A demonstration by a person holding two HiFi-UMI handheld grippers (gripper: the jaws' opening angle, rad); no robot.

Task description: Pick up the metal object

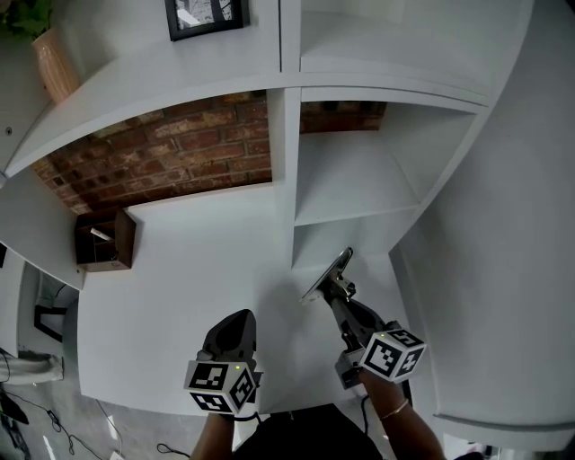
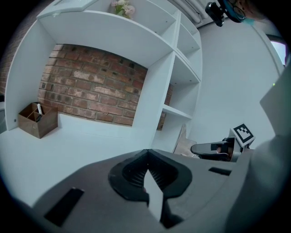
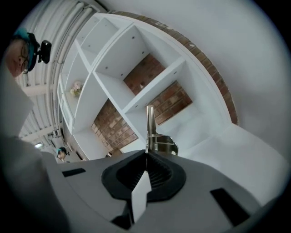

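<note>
The metal object (image 1: 329, 273) is a flat shiny strip with a sprung clip at its base. My right gripper (image 1: 337, 293) is shut on its lower end and holds it above the white desk (image 1: 180, 269), in front of the lower shelf opening. In the right gripper view the metal object (image 3: 150, 129) sticks straight up out of the closed jaws of that gripper (image 3: 146, 153). My left gripper (image 1: 236, 325) hovers over the desk's front edge, to the left of the right one. In the left gripper view its jaws (image 2: 146, 166) meet with nothing between them.
A small wooden box (image 1: 106, 241) stands at the desk's back left, against the brick wall (image 1: 171, 148). White shelf compartments (image 1: 355, 184) rise at the back right, and a white wall (image 1: 503, 269) closes the right side. A framed picture (image 1: 205, 16) sits on the top shelf.
</note>
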